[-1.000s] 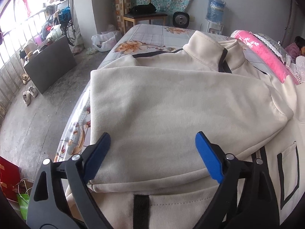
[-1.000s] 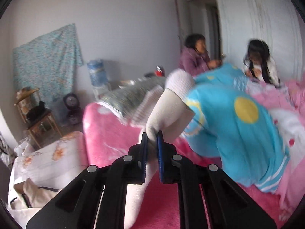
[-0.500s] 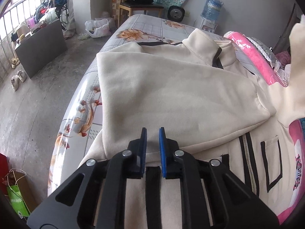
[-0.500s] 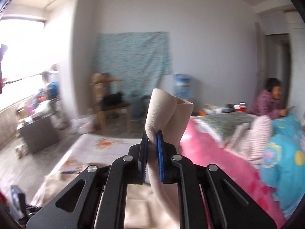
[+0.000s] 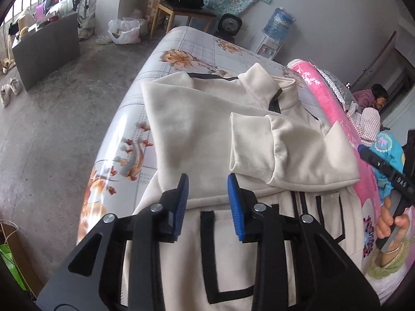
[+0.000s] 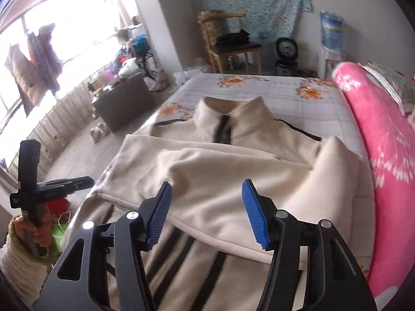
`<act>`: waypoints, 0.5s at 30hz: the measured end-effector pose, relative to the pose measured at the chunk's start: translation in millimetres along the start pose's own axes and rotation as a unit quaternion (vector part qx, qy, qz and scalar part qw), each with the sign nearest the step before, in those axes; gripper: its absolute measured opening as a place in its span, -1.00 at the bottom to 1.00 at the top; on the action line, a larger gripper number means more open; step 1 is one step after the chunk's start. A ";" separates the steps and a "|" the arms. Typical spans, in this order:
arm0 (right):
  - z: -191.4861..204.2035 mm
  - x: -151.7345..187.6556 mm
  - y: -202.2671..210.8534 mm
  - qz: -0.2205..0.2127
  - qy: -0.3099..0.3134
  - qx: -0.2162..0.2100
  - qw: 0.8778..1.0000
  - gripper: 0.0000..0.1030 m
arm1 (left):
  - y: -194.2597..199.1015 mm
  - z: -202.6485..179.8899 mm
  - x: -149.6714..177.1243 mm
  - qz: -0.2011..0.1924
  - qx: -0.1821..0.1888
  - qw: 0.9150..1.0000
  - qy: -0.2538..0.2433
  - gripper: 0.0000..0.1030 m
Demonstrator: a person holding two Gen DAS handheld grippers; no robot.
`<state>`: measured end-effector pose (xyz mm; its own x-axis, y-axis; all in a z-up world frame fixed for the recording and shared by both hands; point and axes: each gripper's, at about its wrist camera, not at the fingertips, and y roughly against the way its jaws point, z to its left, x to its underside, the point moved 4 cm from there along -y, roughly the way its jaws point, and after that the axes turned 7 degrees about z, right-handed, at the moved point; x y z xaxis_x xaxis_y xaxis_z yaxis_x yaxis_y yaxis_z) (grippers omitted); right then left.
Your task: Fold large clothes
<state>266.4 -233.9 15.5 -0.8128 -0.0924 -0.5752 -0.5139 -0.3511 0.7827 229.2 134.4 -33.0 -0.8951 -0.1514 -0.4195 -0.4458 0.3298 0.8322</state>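
Note:
A cream zip jacket (image 5: 207,129) with black trim lies face up on the bed, collar at the far end. Both sleeves are folded across its chest; the right sleeve (image 5: 285,150) lies on top, its cuff toward the middle. In the right wrist view the jacket (image 6: 220,181) fills the centre. My left gripper (image 5: 207,199) is open and empty, just above the jacket's lower front near a black-edged pocket (image 5: 223,254). My right gripper (image 6: 207,212) is open and empty above the folded sleeves.
The bed has a floral grey sheet (image 5: 197,51) and a pink blanket (image 6: 384,155) along its right side. A grey concrete floor (image 5: 52,129) lies left of the bed, with a dark cabinet (image 5: 46,49) and a wooden chair (image 5: 186,7) beyond. People sit at the far right (image 5: 376,98).
My right gripper carried the sleeve over the jacket's chest, let it go and opened. My left gripper shut half a second ago and has now opened again, and drew back toward the hem.

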 end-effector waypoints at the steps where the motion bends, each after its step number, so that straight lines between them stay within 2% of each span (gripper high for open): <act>1: -21.7 2.7 4.2 -0.002 -0.026 0.008 1.000 0.12 | -6.9 -2.3 -7.5 0.008 0.014 1.000 0.007 -0.30; 3: -61.9 11.3 9.7 -0.007 -0.074 0.022 0.997 0.16 | -29.7 -8.4 -26.2 0.029 0.034 0.999 0.013 -0.15; 7: -118.0 17.5 5.3 -0.005 -0.137 0.052 0.989 0.16 | -84.5 -16.2 -59.1 0.076 0.035 0.996 0.037 -0.15; 10: -140.2 28.1 0.0 0.001 -0.152 0.062 0.986 0.16 | -115.4 -24.6 -74.4 0.088 0.024 0.995 0.049 -0.19; 11: -145.7 31.2 -0.7 0.003 -0.154 0.067 0.986 0.16 | -116.8 -29.9 -77.9 0.079 0.019 0.996 0.044 -0.24; 12: -147.7 33.5 -2.1 0.004 -0.155 0.070 0.985 0.16 | -120.9 -36.2 -79.0 0.085 0.022 0.996 0.035 -0.46; 13: -150.8 34.8 -3.5 0.005 -0.156 0.073 0.985 0.16 | -126.5 -42.7 -78.2 0.094 0.018 0.995 0.027 -0.53; 15: -156.0 34.9 -5.7 0.006 -0.158 0.077 0.984 0.16 | -130.5 -52.8 -77.9 0.084 -0.031 0.996 -0.005 -0.76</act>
<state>283.8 -380.5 -46.1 -0.8512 0.2075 -0.4820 -0.5195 -0.2033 0.8299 356.4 54.0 -89.8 -0.9573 -0.0902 -0.2747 -0.2891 0.2912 0.9119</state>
